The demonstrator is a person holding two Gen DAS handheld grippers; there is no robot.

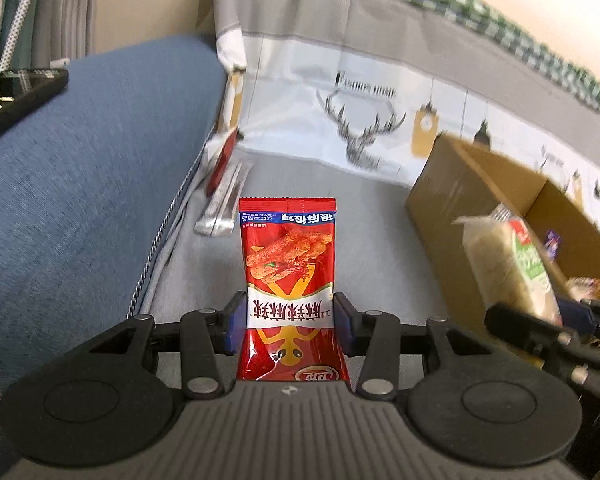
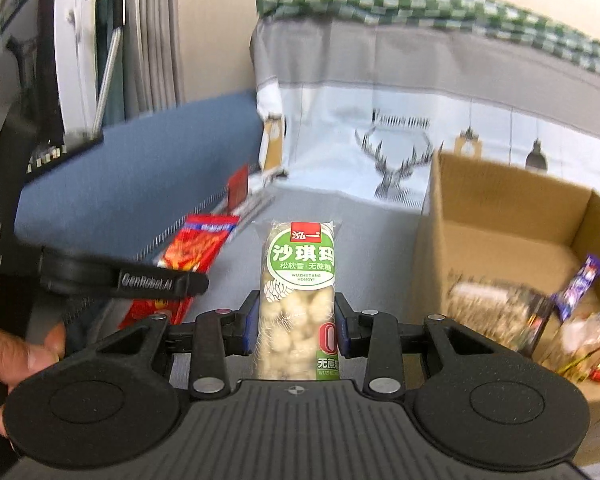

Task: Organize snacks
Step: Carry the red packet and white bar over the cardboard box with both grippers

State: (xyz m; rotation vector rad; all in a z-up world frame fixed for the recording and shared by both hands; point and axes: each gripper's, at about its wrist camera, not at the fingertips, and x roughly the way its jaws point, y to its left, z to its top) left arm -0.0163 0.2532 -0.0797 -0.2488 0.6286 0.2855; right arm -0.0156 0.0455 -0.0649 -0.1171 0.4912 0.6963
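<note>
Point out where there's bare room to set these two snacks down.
Inside the cardboard box, the floor by the far wall is bare; its near right corner is crowded with wrapped snacks. The grey cover between box and blue cushion is free, except silver packets along the cushion.

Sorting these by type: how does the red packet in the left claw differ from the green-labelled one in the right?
The red packet is flat, opaque foil; the green-labelled packet is narrower, clear, showing pale puffed pieces. Red's print reads upside down; green's reads upright. Both are clamped mid-body.
</note>
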